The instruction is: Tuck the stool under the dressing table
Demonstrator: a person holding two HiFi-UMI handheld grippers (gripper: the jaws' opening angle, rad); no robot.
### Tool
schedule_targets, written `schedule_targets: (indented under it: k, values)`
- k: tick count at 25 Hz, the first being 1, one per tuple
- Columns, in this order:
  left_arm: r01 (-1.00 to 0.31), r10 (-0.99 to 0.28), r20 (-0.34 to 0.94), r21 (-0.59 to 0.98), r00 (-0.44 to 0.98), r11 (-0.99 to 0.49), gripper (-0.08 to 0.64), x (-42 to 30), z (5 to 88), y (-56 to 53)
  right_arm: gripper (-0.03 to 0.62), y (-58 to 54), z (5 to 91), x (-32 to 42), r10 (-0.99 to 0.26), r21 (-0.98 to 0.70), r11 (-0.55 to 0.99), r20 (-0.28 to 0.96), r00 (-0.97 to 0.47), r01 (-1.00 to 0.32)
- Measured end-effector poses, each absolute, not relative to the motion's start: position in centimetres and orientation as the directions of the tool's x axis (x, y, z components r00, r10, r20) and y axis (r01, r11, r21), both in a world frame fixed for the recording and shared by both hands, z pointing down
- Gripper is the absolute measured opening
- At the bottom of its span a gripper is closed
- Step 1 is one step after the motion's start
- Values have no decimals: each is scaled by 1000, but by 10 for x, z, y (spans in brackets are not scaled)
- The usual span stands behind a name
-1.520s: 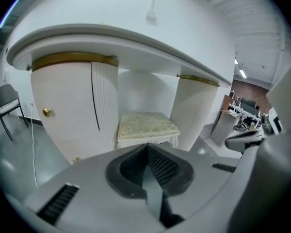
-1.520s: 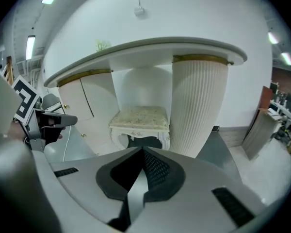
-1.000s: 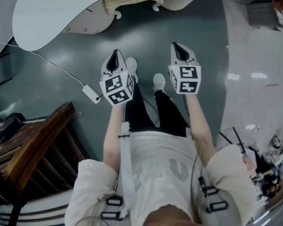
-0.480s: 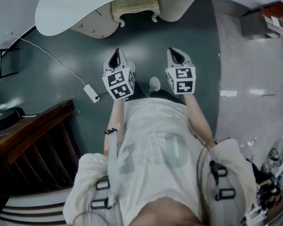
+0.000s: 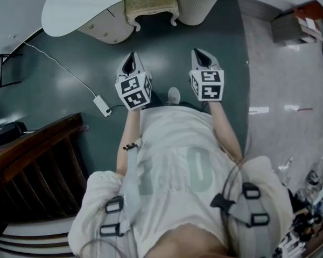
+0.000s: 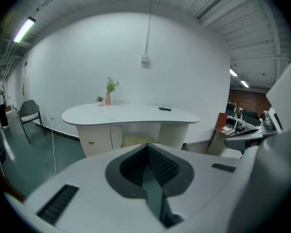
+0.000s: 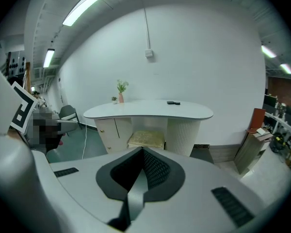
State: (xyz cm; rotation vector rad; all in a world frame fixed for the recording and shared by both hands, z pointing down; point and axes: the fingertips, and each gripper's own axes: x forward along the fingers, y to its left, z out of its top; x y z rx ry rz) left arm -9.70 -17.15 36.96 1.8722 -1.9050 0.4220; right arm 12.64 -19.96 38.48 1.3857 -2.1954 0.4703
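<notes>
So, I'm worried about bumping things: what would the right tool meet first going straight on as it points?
Nothing near. The right tool aims down toward the stool at the table; it may reach floor first, depth unclear.

Faint two-digit number, ending 0, on shirt [image 5: 177, 168]

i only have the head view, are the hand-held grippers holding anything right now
observer: no, the left hand-held gripper and the right hand-held gripper are both shut, nothing between the jaws
operator: anything on the table top
observer: a small plant in a pink vase stands on the table's far left side
operator: and the stool
observer: right gripper view shows the stool in the gap between the cabinet and the ribbed column
</notes>
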Motion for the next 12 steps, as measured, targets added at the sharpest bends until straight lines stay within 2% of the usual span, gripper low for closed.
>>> schedule_targets:
  k: [12]
  values:
    - [-996,-863,505,74,3,40,5,-100,373,-171,2,-197,389,131,-733,-19,417,584,-349,-909]
